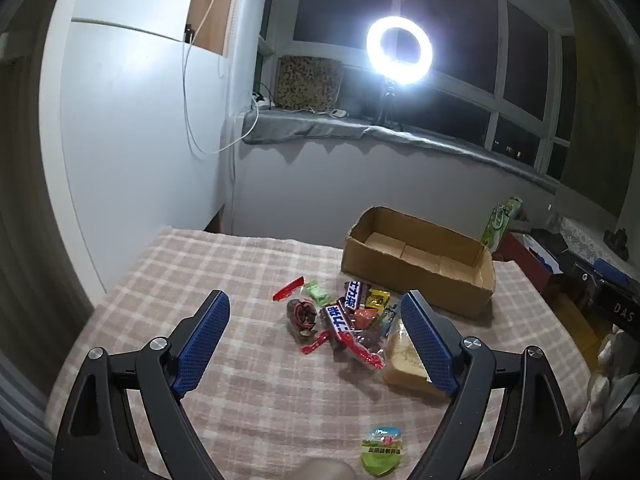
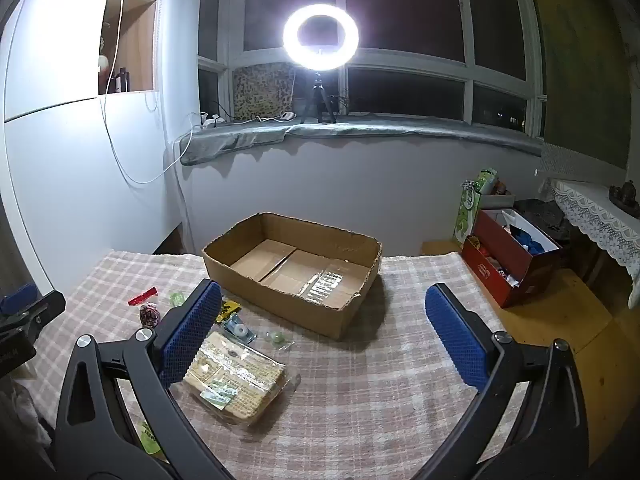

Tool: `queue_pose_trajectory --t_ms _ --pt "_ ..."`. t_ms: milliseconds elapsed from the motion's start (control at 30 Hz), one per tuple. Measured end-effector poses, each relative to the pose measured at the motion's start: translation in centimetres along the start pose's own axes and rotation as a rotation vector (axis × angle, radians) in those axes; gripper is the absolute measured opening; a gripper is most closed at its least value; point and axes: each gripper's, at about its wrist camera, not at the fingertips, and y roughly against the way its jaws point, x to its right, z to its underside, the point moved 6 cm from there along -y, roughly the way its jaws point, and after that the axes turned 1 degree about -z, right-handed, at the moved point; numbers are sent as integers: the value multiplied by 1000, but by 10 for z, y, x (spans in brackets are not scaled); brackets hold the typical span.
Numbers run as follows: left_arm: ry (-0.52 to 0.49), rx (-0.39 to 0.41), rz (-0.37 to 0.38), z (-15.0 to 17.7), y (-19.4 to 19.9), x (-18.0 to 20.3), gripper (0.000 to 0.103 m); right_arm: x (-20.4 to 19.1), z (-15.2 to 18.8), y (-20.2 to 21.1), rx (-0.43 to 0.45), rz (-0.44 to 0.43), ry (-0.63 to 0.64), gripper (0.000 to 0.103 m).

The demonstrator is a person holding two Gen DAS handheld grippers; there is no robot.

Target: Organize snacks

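A pile of wrapped snacks (image 1: 340, 320) lies on the checked tablecloth (image 1: 248, 364), with two blue-and-white chocolate bars (image 1: 339, 321) on top. A wrapped bread pack (image 1: 404, 360) lies at the pile's right; it also shows in the right wrist view (image 2: 236, 376). A green jelly cup (image 1: 380, 448) sits apart near the front. An open cardboard box (image 1: 420, 256) stands behind the pile, empty inside (image 2: 296, 268). My left gripper (image 1: 316, 308) is open above the pile, holding nothing. My right gripper (image 2: 324, 300) is open, empty, in front of the box.
A small green candy (image 2: 276, 337) lies between the bread pack and the box. A red box of items (image 2: 508, 260) stands on the floor right of the table. A ring light (image 2: 320, 38) shines on the windowsill. The left gripper shows at the left edge of the right wrist view (image 2: 24, 312).
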Motion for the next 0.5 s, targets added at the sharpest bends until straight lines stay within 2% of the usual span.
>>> queue_pose_trajectory --t_ms 33,100,500 --pt "-5 3 1 0 1 2 87 -1 0 0 3 -2 -3 103" --pt "33 -42 -1 1 -4 -1 87 -1 -1 0 17 -11 -21 103" --pt "44 -17 8 1 -2 -6 87 -1 1 4 22 -16 -12 103"
